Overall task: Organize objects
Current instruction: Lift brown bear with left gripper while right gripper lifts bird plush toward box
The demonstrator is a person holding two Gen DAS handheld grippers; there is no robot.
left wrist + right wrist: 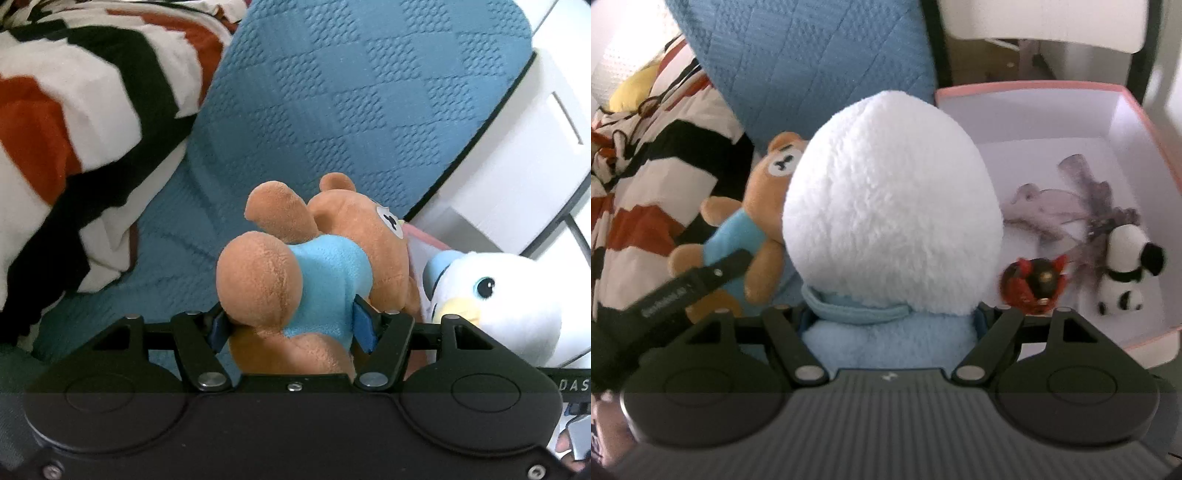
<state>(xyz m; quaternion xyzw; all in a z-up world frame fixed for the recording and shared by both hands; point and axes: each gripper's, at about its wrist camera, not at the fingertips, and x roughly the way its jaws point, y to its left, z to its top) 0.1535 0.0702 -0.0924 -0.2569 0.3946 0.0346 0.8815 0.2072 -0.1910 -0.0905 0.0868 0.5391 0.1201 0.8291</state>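
At nine to eleven o'clock in the left wrist view a blanket [74,129] striped in white, black and rust lies bunched on a bed covered by a blue quilted spread [351,96]. At the middle, toward six o'clock, the left claw [291,325] is clenched on a brown teddy bear [295,258] in a light blue shirt, its blue pads [364,326] pressing the shirt on both sides; the bear points away from the camera, feet near and face far, held clear above the spread. At four o'clock a white bird toy [509,302] with a yellow beak and a light blue cap sits just beside the bear, and white furniture [535,140] fills two o'clock. In the right wrist view the same striped blanket lies at nine o'clock, with something yellow [631,88] at ten o'clock, too blurred to name. The bear hangs at eight to nine o'clock, crossed by one black finger of the left claw. At the middle the right claw [890,321] is grasping the bird toy by its light blue body, and its round white head hides most of the view ahead. At two to four o'clock a pink-rimmed white box [1145,122] stands open just beside the bird; inside it lie a grey-pink feathery thing [1067,199], a small red and black toy [1036,284] and a small panda toy [1126,269].
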